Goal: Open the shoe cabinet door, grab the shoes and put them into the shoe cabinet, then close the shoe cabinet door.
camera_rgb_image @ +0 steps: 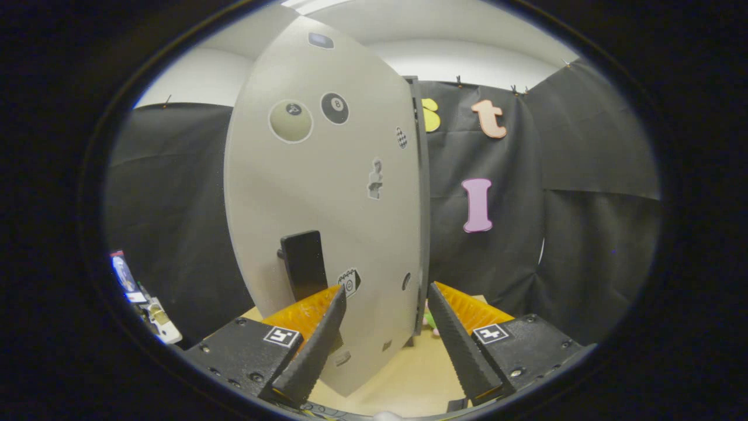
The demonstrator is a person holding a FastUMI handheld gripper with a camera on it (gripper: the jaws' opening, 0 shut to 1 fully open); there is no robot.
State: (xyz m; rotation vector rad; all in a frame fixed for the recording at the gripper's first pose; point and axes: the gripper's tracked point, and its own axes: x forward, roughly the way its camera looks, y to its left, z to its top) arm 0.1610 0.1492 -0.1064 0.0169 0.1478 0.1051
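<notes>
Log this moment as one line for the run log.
stage: at cabinet door | gripper: open, holding nothing | shoe cabinet door: swung ajar, edge between the fingers | door handle: just ahead of left finger, untouched | shoes: not identifiable

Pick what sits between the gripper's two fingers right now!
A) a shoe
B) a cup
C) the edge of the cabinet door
C, the gripper is open, with the lower edge of the grey cabinet door standing between its spread fingers.

gripper [385,304] level, pointing forward, jaws spread wide. Nothing clamped between the fingers [315,345] (both pads bare). Left finger sits ahead of the right one, both angled inward toward the tips.
</notes>
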